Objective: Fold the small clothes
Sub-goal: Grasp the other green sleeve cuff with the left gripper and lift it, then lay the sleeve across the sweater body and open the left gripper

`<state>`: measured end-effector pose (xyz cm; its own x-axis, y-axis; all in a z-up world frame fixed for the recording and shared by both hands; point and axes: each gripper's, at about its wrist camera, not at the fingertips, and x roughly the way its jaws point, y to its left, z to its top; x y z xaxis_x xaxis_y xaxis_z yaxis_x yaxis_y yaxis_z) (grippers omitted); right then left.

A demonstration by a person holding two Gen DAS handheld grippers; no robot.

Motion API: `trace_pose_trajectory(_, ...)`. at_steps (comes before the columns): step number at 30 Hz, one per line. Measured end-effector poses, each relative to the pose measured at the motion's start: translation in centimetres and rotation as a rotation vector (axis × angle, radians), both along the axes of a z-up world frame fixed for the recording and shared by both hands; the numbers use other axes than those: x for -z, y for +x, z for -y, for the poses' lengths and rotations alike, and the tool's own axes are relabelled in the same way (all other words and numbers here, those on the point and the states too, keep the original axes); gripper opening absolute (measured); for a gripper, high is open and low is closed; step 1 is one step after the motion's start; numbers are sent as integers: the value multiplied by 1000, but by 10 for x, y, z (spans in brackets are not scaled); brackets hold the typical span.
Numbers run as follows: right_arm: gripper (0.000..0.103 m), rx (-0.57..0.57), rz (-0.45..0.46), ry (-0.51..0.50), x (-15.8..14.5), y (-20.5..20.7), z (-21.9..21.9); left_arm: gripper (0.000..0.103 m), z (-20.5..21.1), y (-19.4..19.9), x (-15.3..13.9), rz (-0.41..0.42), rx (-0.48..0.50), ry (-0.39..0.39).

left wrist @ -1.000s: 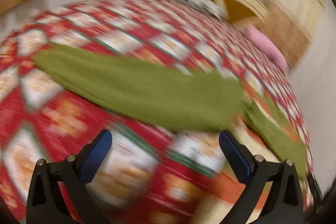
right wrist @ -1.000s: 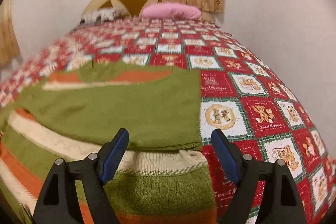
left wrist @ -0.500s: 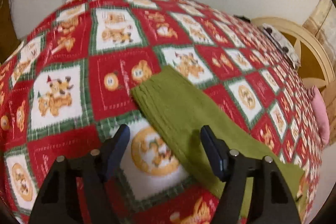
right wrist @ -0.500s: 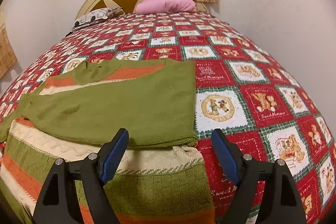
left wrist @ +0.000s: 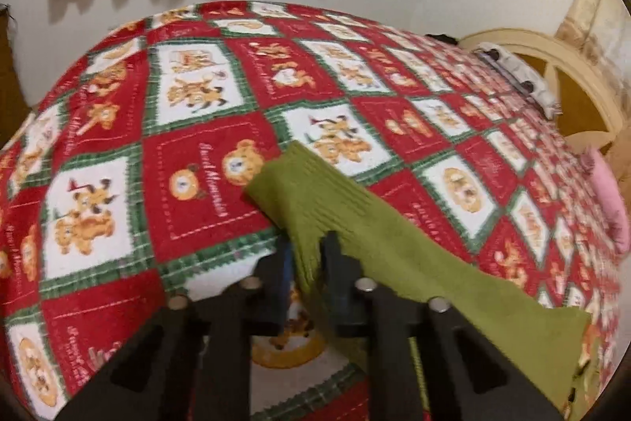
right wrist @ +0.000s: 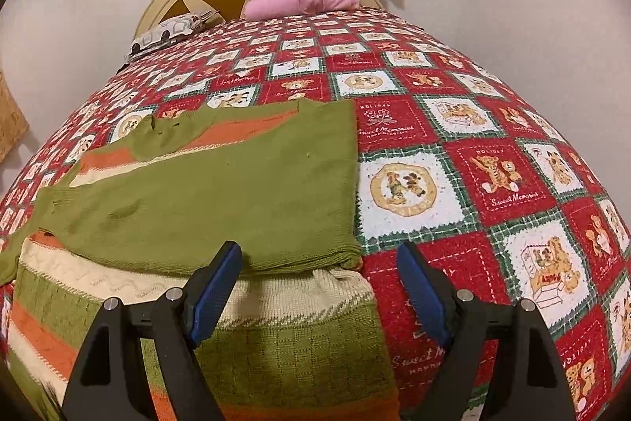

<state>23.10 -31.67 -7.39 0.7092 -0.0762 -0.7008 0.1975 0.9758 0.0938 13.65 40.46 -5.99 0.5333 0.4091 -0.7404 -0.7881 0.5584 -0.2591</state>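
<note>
Jaws of the left gripper [left wrist: 307,259] had just closed on the sweater's green sleeve [left wrist: 355,223], best carried flat across, while the right gripper [right wrist: 319,287] stayed open.

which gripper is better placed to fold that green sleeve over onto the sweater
Left. The left gripper has just closed on the green sleeve near its cuff. The right gripper is open and empty above the sweater.
</note>
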Motion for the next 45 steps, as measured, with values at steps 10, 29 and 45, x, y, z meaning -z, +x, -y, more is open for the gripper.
trace_pose_trajectory(10,81,2,1,2,0,0,1,8,47,24,-38,26,123,145)
trace_pose_trajectory(29,81,2,4,11,0,0,0,8,385,92,-49,98,910,282)
trace_pose_trajectory(45,81,-1,14,11,1,0,-2,14,404,102,-10,-76,978,185)
